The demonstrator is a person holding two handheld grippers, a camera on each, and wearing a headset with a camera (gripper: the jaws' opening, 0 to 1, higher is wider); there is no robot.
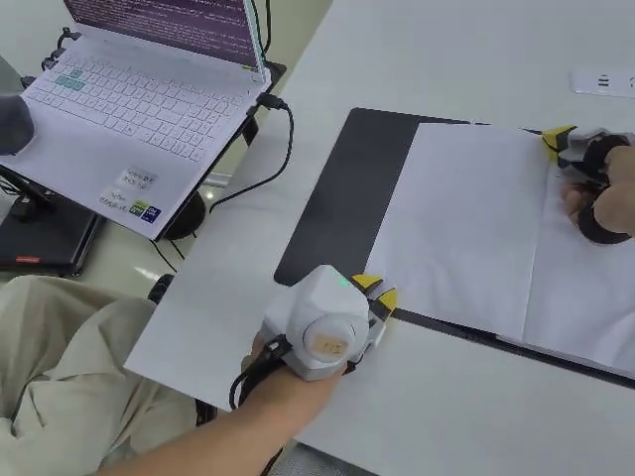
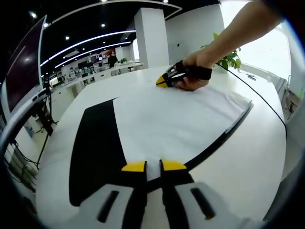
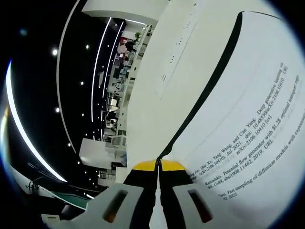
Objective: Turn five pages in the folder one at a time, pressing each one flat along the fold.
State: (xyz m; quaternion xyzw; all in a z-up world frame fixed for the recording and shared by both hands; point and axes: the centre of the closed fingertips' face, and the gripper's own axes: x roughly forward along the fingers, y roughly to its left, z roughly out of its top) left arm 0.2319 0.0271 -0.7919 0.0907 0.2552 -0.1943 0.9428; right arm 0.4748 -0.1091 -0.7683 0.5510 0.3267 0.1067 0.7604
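1. Folder [image 1: 342, 198] lies open and flat on the tabletop [image 1: 437, 50]. Its black cover is bare at the left, with a white page [image 1: 466, 228] lying over the rest of it. The fold [image 1: 539, 238] runs from the far edge toward me.
2. Left gripper [image 1: 380, 291]: fingers narrow, a slit between the tips, nothing held that I can make out. The tips sit at the page's near edge.
3. Right gripper [image 1: 556, 139]: fingers closed tip to tip and empty, set at the far end of the fold by the folder's far edge.
4. Handling, my judgement: single sheets are light, thin and floppy. They will likely slide under smooth tips, come up two at once, and crease if pinched hard. The cover looks stiff and should stay put.
5. Where to hold: a free outer corner of the right-hand sheet [image 1: 585, 297], well away from the fold, top sheet only. Press afterwards with closed fingers drawn along the fold.
6. Pages turned so far: cannot tell.
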